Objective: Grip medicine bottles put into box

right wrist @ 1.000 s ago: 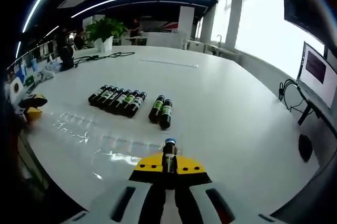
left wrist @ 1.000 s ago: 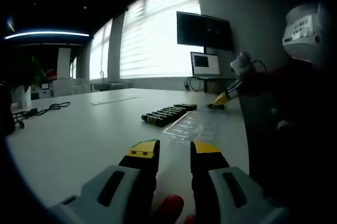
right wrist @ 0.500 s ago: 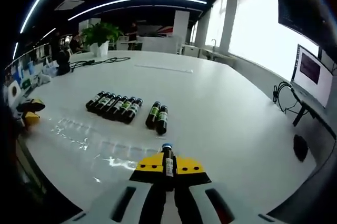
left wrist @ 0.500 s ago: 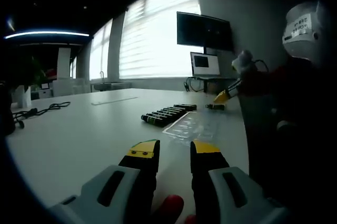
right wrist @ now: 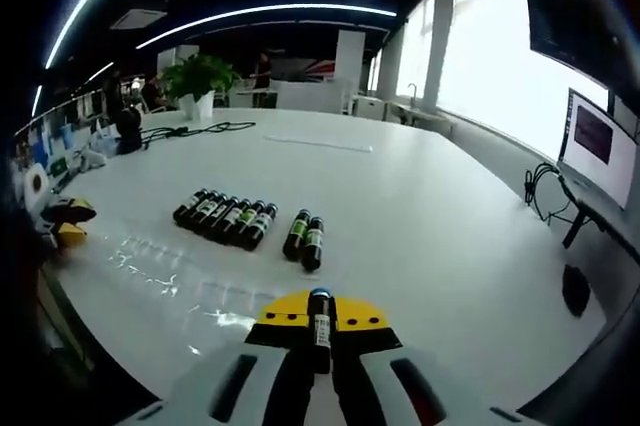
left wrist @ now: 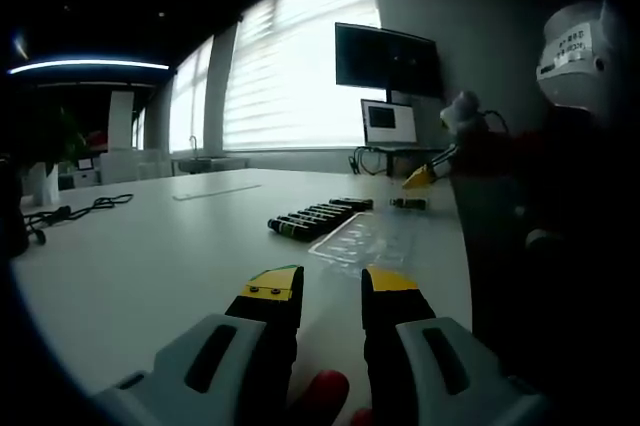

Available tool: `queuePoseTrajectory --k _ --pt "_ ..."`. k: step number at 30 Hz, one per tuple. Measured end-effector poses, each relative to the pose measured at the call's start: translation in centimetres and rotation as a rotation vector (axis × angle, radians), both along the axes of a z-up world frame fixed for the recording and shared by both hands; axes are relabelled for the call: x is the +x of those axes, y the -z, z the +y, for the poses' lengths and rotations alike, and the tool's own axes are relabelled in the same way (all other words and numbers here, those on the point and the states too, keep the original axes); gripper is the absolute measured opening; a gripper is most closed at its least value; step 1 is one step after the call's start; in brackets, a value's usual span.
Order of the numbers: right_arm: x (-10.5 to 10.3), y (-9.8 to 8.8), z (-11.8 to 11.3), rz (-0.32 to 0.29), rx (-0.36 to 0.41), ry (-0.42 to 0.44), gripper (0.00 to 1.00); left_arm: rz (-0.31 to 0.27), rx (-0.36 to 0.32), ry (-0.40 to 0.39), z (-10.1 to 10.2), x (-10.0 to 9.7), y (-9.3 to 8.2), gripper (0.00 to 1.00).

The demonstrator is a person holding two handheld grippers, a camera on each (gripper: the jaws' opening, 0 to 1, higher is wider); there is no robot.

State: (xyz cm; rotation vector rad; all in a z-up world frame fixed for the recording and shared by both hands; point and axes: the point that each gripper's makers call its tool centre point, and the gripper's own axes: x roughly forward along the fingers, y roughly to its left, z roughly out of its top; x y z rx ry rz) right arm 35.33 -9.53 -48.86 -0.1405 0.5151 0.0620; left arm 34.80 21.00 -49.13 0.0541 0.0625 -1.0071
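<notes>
Between the yellow jaws of my right gripper (right wrist: 320,318) lies a small dark medicine bottle (right wrist: 320,324) with a blue cap; the jaws are shut on it above the white table (right wrist: 430,216). A row of several dark bottles (right wrist: 225,218) lies ahead, with two more bottles (right wrist: 305,238) beside it. A clear plastic box tray (right wrist: 190,271) lies between the bottles and me. My left gripper (left wrist: 330,286) hovers open and empty low over the table, facing the bottle row (left wrist: 320,216) and the clear tray (left wrist: 375,236). Beyond them the right gripper (left wrist: 422,176) shows its yellow tip.
A black cable (left wrist: 75,211) lies on the table's far left. A monitor (left wrist: 388,58) and a screen (left wrist: 390,121) stand by the bright windows. A potted plant (right wrist: 200,76) stands at the table's far end. A person's dark clothing (left wrist: 560,246) stands at the right table edge.
My right gripper has risen a little with the bottle still in it. The left gripper has stayed where it was.
</notes>
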Motion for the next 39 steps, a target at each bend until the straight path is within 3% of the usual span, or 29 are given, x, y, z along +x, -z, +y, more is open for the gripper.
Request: queuePoseTrajectory --k 17,39 --pt "1.4 -1.0 0.2 -0.032 -0.009 -0.058 0.04 0.000 0.000 0.000 0.0 0.0 0.0 0.18" --pt "3.1 -1.7 0.8 -0.025 -0.060 -0.124 0.04 0.002 -0.003 0.003 -0.1 0.0 0.0 0.18"
